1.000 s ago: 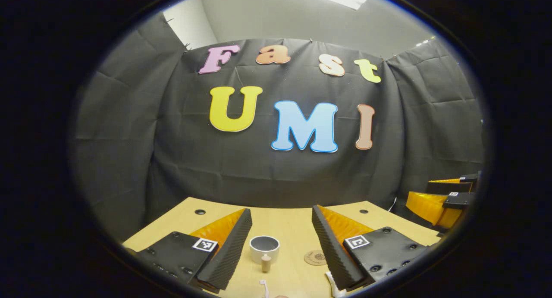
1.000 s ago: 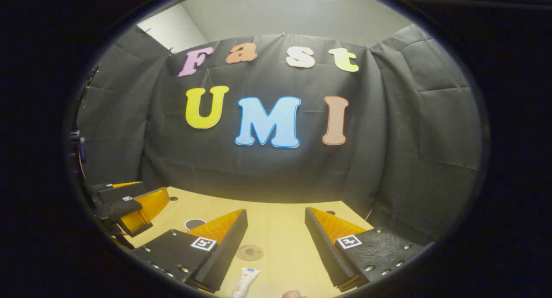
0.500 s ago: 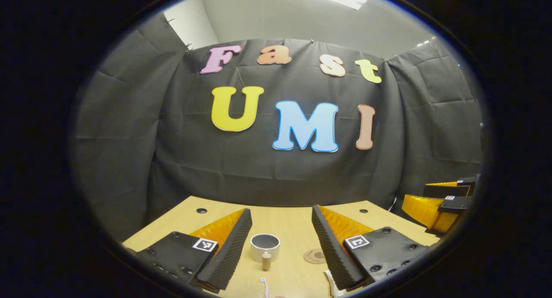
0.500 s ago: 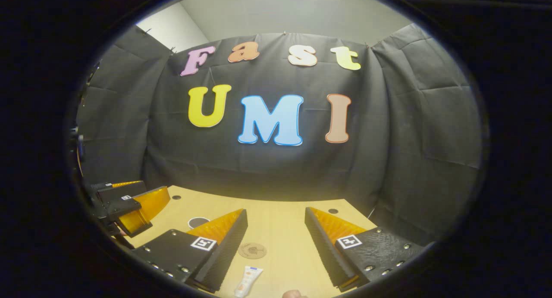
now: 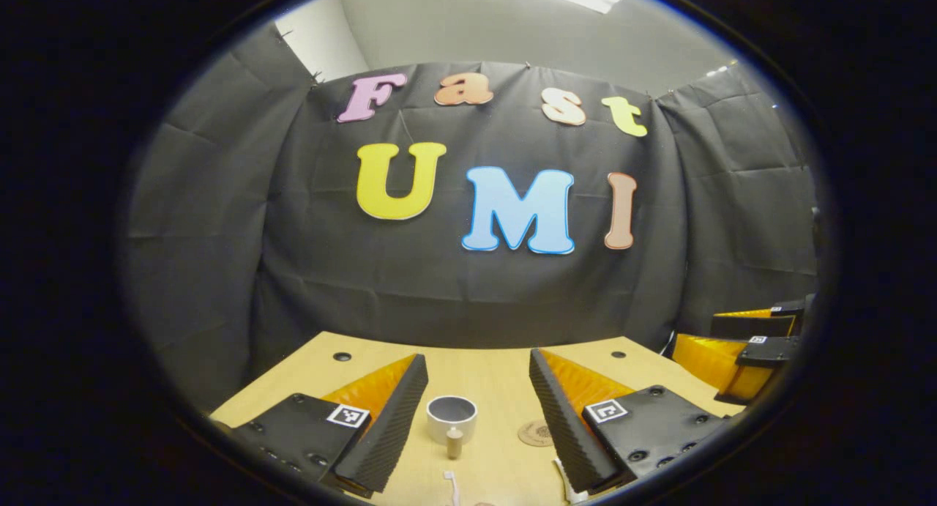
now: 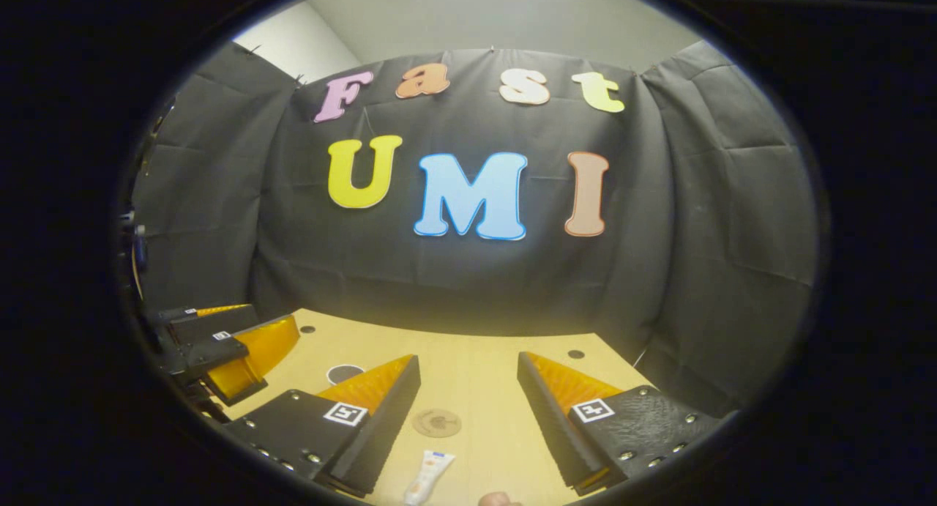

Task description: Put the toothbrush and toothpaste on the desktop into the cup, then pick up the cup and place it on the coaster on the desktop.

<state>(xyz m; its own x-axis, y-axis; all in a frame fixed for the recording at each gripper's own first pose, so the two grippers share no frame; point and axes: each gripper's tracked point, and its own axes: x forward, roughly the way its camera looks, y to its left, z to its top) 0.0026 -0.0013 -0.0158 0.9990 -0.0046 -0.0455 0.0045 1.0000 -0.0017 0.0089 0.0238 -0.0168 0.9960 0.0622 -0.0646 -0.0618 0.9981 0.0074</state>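
Right gripper, jaws apart, has pitched slightly down since earlier frames; toothpaste now fuller at 6 o'clock. Left gripper apart, cup ahead. Approach phase; nothing grasped.

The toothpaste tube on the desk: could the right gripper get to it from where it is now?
Probably yes. The toothpaste lies flat on the desk just ahead of the open right gripper, with nothing on or against it; the coaster sits farther back.
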